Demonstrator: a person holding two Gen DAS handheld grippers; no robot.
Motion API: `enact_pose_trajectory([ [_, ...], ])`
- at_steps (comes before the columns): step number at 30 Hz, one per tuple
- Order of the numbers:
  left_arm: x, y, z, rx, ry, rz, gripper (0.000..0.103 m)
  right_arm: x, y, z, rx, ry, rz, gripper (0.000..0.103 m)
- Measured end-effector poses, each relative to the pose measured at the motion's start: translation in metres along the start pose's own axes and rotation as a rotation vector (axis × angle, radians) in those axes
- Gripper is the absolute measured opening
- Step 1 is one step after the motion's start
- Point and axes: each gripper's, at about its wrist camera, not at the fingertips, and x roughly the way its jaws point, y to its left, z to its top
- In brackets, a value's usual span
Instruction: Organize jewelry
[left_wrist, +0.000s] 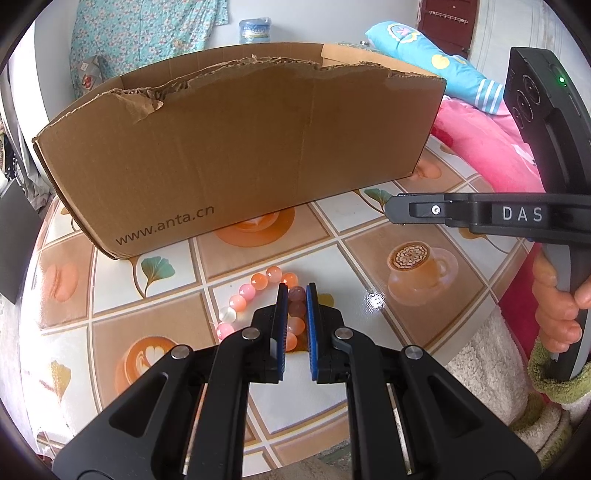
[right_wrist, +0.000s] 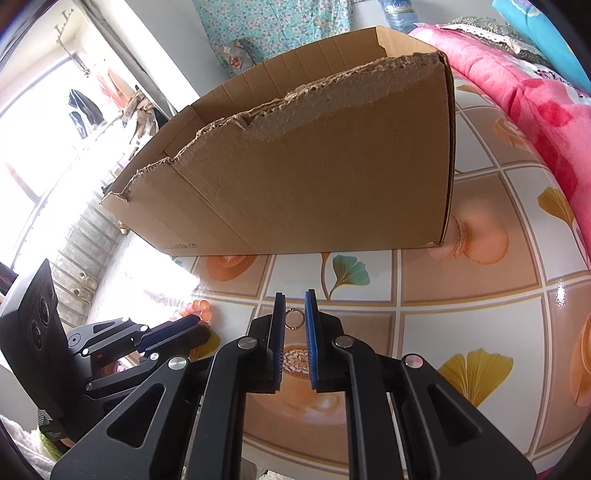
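A bracelet of pink, orange and white beads (left_wrist: 247, 299) lies on the patterned tablecloth, and one side of it sits between the blue pads of my left gripper (left_wrist: 297, 291), whose jaws are closed onto the beads. In the right wrist view a small metal ring (right_wrist: 294, 318) sits between the pads of my right gripper (right_wrist: 294, 297), which is closed to a narrow gap around it; contact is unclear. The brown cardboard box (left_wrist: 236, 147) stands behind both, open-topped with a torn front edge. The right gripper also shows side-on in the left wrist view (left_wrist: 395, 210).
The tablecloth (left_wrist: 369, 266) has coffee-cup and leaf squares. A pink blanket (left_wrist: 487, 147) and blue pillow (left_wrist: 436, 62) lie at the right behind the table. A water jug (left_wrist: 255, 31) stands beyond the box. The left gripper body shows at lower left in the right wrist view (right_wrist: 110, 343).
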Motion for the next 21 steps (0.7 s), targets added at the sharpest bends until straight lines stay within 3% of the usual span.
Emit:
enact_pose_trajectory([
  [21, 0.0056, 0.0027, 0.0024, -0.010, -0.023, -0.002, 0.009, 0.0059, -0.0004, 0.0047, -0.007, 0.012, -0.004, 0.011],
])
